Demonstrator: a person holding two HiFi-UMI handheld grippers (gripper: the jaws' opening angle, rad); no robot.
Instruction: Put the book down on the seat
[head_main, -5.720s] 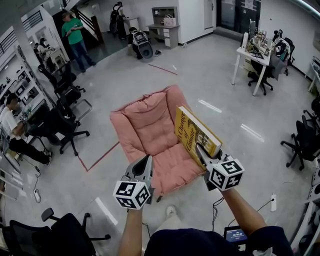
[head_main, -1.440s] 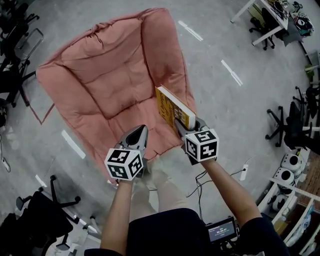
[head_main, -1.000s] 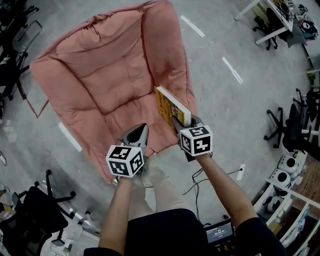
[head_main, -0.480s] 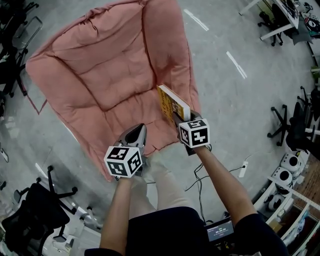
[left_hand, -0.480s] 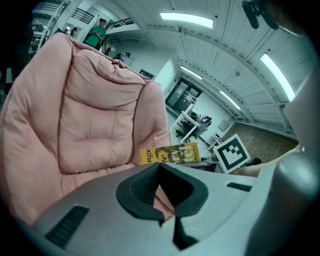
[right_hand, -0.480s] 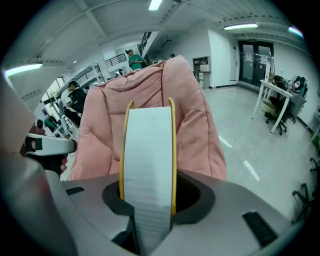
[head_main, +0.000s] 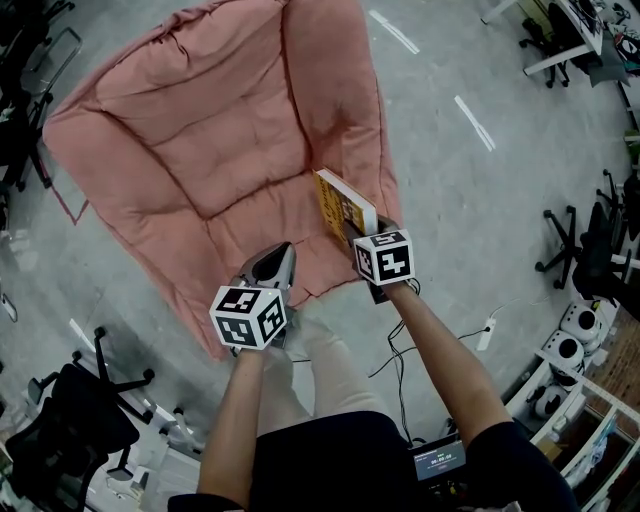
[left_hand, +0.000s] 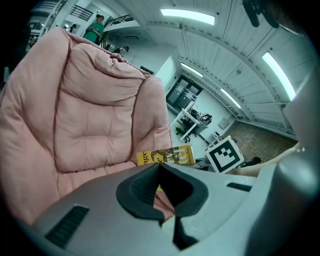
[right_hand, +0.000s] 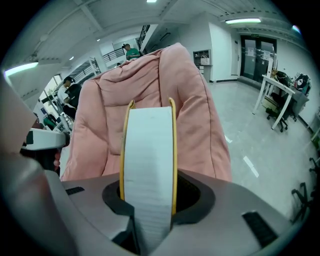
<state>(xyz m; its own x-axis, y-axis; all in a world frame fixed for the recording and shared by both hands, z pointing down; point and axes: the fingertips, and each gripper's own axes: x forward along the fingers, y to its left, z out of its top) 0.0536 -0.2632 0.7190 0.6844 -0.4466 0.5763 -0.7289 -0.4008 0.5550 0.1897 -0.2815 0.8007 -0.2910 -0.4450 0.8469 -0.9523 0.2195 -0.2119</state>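
My right tongs (head_main: 366, 230) pinch the yellow book (head_main: 342, 204) on edge, just above the pink padded seat (head_main: 200, 130) at its right front. My left tongs (head_main: 274, 264) are pressed together with nothing in them. I should tip the book flat onto the padding before letting go. It's lower and closer to the seat than a second ago.

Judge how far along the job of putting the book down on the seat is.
Done: the book is gripped and over the pink seat. In hand: the right tool clamps it on edge near the seat's right side; the left tool is empty. Left: lay the book flat on the seat and let go.
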